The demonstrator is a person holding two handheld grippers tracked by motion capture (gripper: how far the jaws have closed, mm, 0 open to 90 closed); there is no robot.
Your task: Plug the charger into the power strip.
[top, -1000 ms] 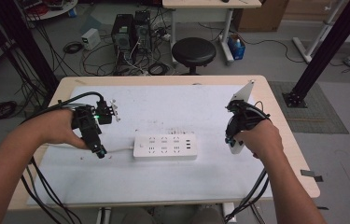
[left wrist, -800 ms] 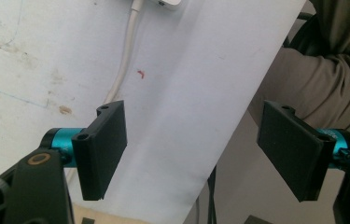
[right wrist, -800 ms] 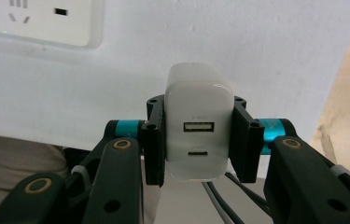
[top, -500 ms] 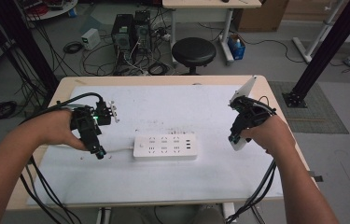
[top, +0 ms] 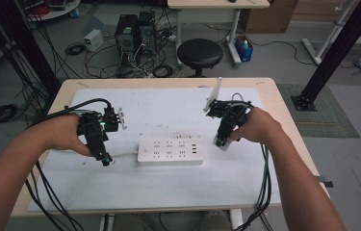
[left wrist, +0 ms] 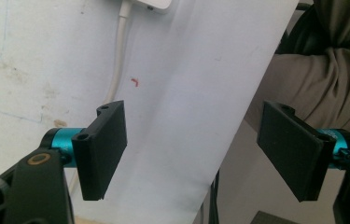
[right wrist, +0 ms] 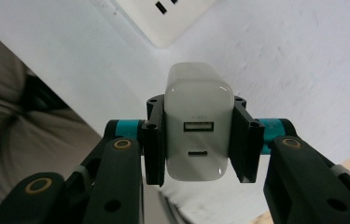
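two grippers: both over the white-covered tabletop [top: 168,192], one either side of a white power strip [top: 171,151].
high view, left: the left gripper [top: 105,158] points down just beside the strip's left end, where it was a second ago.
high view, right: the right gripper [top: 220,143] has swung in from the tabletop's right part and now hangs just off the strip's right end, a white charger [top: 221,142] at its tip.
left gripper view: fingers [left wrist: 102,149] spread wide with nothing between them; the strip's cord [left wrist: 119,56] runs down the white sheet beyond, and the strip's corner [left wrist: 151,3] sits at the top edge.
right gripper view: fingers [right wrist: 245,140] clamped on the charger's [right wrist: 198,121] two sides, its port face toward the camera; the strip's corner with sockets [right wrist: 165,18] lies just ahead.
meaning: my guess is the charger is meant for a socket on the strip. the approach looks nearly done, while lining up and pushing in are still to come.
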